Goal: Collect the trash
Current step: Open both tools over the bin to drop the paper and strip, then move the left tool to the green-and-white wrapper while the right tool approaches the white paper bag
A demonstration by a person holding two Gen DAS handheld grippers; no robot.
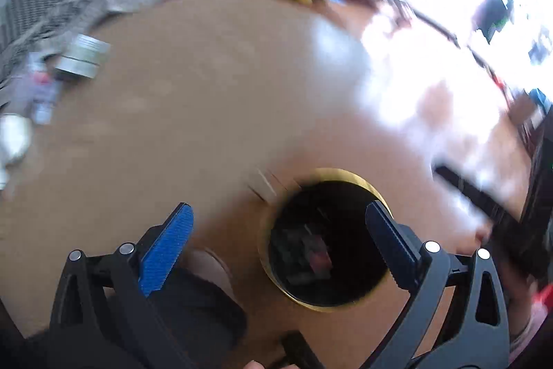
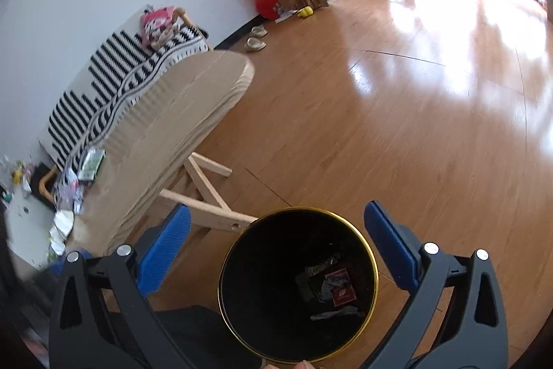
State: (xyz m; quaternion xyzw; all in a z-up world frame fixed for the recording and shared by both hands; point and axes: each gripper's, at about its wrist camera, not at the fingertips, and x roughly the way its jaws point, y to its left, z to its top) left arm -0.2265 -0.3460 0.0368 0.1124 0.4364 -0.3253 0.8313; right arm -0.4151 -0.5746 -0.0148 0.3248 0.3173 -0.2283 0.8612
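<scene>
Both grippers are spread wide with nothing between the blue pads. The right gripper (image 2: 276, 237) hangs right over the bin (image 2: 375, 268), a black can with a gold rim standing on the wood floor (image 2: 380, 113), just beside the table's crossed wooden legs (image 2: 207, 189). You can see down into it: a few scraps of trash (image 2: 331, 286) lie at the bottom, including a couple of reddish wrappers and some grey crumpled bits. More litter (image 2: 74, 182) is still piled on the far end of the table (image 2: 179, 113), next to the black-and-white striped cloth (image 2: 114, 85) against the wall: a greenish packet, clear plastic, some white crumpled stuff. The left view is heavily blurred, but the left gripper (image 1: 276, 234) is up above the tabletop (image 1: 207, 113), fingers apart, with the bin (image 1: 273, 251) showing past the table edge below it, between the tips. The litter (image 1: 41, 92) sits at the left rim of that view, too smeared to tell pieces apart.
</scene>
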